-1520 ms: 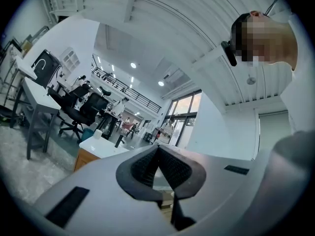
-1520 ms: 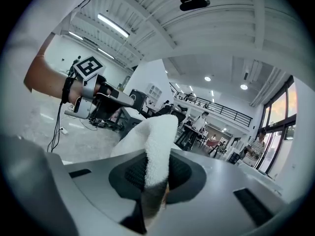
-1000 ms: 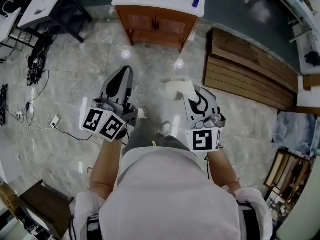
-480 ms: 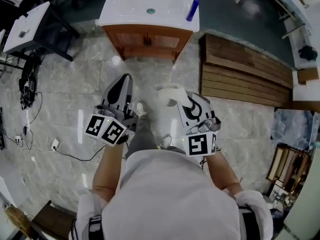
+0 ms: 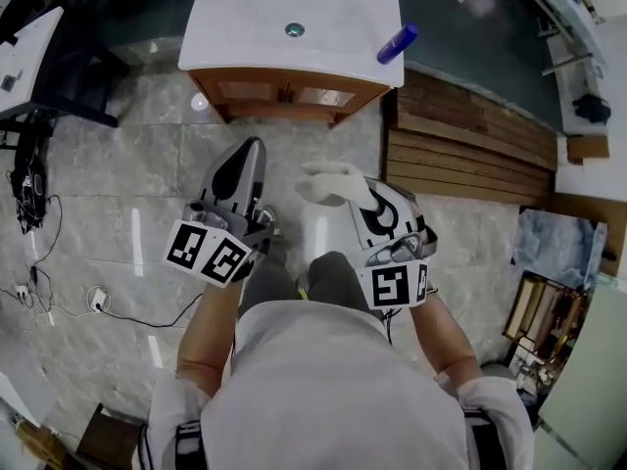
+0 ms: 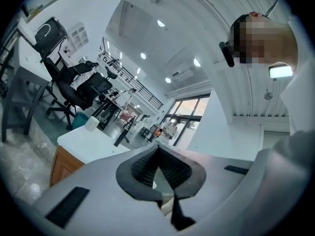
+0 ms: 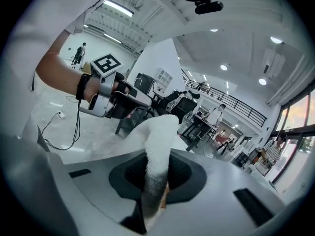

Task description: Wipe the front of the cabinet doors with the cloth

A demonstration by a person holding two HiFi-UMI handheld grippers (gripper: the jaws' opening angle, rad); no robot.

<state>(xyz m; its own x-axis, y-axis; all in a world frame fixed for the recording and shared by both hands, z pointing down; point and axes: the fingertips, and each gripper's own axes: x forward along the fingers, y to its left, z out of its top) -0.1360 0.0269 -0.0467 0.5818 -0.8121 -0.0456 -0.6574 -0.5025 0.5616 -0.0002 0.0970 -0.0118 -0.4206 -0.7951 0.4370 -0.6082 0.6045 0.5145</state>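
Note:
The cabinet has two brown wooden doors under a white basin top; it stands on the floor ahead of me, at the top of the head view. My right gripper is shut on a white fluffy cloth, which sticks out forward from its jaws. In the right gripper view the cloth rises between the pads. My left gripper is held beside it, jaws together with nothing in them. The left gripper view shows the cabinet's wooden side low at left. Both grippers hang above the floor, short of the doors.
A blue bottle lies on the basin top's right edge. Wooden planks lie on the floor right of the cabinet. A black desk and cables are at the left. Marble floor separates me from the cabinet.
The cabinet has come nearer and larger in the head view as I step toward it. Both grippers keep their pose, and the cloth stays in the right one.

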